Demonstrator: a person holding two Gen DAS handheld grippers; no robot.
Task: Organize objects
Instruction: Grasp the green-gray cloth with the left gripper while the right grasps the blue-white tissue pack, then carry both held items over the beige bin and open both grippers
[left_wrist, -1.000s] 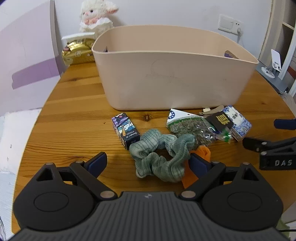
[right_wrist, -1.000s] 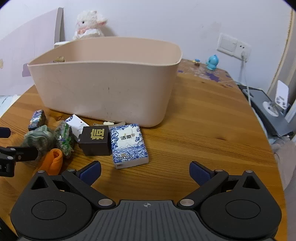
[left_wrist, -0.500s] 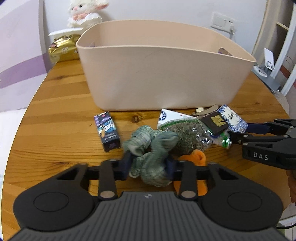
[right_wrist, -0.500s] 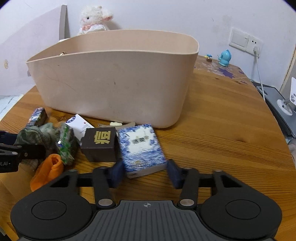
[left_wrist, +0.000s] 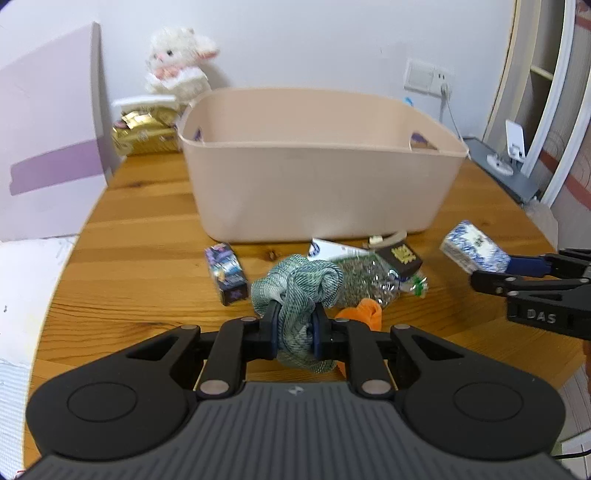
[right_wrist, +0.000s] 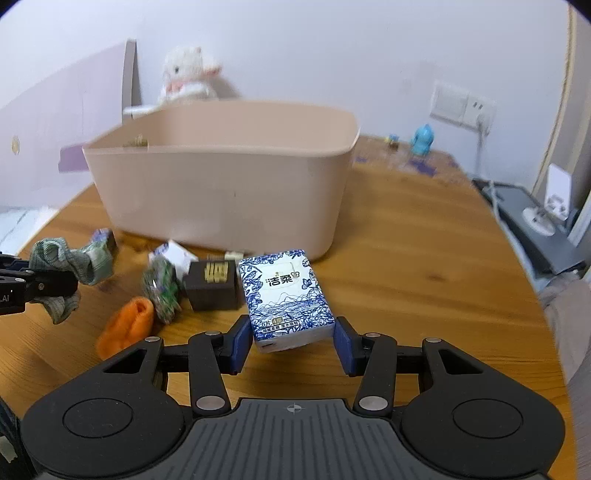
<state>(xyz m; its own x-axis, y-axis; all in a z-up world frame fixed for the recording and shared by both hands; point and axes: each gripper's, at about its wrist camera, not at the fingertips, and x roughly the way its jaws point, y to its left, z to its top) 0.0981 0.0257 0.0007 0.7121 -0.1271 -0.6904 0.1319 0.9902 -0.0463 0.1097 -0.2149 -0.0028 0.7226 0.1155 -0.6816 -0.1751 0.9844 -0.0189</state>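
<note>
Left wrist view: my left gripper (left_wrist: 294, 334) has its jaws pinched tight on the green scrunchie (left_wrist: 301, 291), which bunches up between the pads and looks lifted off the wooden table (left_wrist: 140, 251); just behind it lie a clear packet of green bits (left_wrist: 369, 280) and an orange piece (left_wrist: 360, 314), the two touching; a small purple box (left_wrist: 227, 273) sits to the left, a little apart; a dark brown box (left_wrist: 400, 256) rests against the packet's far end; the big beige bin (left_wrist: 317, 184) stands beyond the whole scatter, its inside mostly hidden from here; off to the right, my right gripper (left_wrist: 491, 267) carries the blue-and-white tissue pack (left_wrist: 472, 251) clear above the table.

Right wrist view: my right gripper (right_wrist: 293, 345) clamps the tissue pack (right_wrist: 288, 299) by its near end, blue pads (right_wrist: 240, 343) pressed to both sides, the pack raised and tilted; the dark brown box (right_wrist: 212, 286) sits just left of it on the table (right_wrist: 424, 277); then the packet (right_wrist: 162, 286) and the orange piece (right_wrist: 127, 326); at the far left my other gripper (right_wrist: 64, 282) holds the scrunchie (right_wrist: 72, 264) in the air; the bin (right_wrist: 221, 195) stands behind, and a white plush toy (right_wrist: 188, 77) sits beyond it.
</note>
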